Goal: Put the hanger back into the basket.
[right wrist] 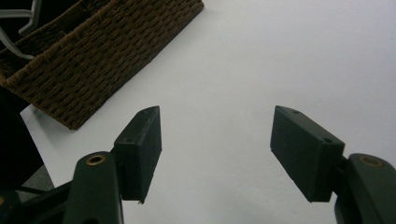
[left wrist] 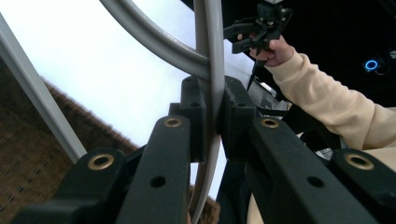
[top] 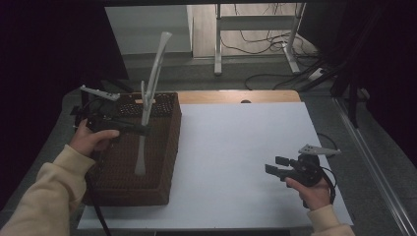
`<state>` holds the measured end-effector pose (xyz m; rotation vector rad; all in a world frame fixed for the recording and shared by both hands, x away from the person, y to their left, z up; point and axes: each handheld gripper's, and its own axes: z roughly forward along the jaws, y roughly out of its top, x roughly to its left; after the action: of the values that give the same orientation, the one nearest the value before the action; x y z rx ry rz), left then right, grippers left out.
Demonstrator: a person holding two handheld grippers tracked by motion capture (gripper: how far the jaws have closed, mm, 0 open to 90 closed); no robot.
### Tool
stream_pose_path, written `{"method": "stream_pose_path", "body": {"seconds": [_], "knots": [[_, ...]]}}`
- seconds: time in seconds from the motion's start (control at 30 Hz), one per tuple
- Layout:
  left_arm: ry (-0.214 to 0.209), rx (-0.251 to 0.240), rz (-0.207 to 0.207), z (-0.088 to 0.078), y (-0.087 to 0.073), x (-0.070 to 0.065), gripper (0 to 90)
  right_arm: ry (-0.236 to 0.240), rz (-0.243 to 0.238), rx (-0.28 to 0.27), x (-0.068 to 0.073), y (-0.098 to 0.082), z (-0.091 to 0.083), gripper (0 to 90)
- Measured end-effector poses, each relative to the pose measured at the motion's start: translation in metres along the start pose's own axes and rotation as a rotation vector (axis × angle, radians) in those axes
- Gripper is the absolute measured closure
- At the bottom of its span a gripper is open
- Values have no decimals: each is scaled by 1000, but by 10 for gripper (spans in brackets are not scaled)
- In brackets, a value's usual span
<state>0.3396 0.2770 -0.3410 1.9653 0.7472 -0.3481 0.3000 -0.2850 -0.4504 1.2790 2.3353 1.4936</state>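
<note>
1. A grey plastic hanger is clamped between the jaws of the left gripper, and it is held above the wicker basket at the left of the table.
2. In the left gripper view the grip is seen close up: both black pads are pressed tight against one of the hanger's slim rods, right where a curved arm branches off. That junction was probably chosen because the fork keeps the rod from sliding through the pads.
3. The hanger is carried steeply tilted, one long arm reaching up past the basket's far rim and the other pointing down into it. Whether the lower end touches anything inside cannot be told.
4. The right gripper is held idle over the bare white sheet, well apart from the basket, with its jaws spread and nothing between them. It seems to be kept out of the way.
5. Materials noted: the hanger is smooth, thin and matt grey with rounded bends; the basket is rectangular, dark brown, tightly woven and rough; the tabletop cover is flat, white and plain.
</note>
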Motion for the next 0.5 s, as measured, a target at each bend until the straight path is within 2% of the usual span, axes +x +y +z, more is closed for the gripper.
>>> {"method": "stream_pose_path", "body": {"seconds": [0.2,0.5], "knots": [[9,18,-4,-9,-11,10,808,-2,7,5,0,0,1,344],[33,51,-27,-14,-25,23,808,-2,9,11,0,-1,2,343]]}}
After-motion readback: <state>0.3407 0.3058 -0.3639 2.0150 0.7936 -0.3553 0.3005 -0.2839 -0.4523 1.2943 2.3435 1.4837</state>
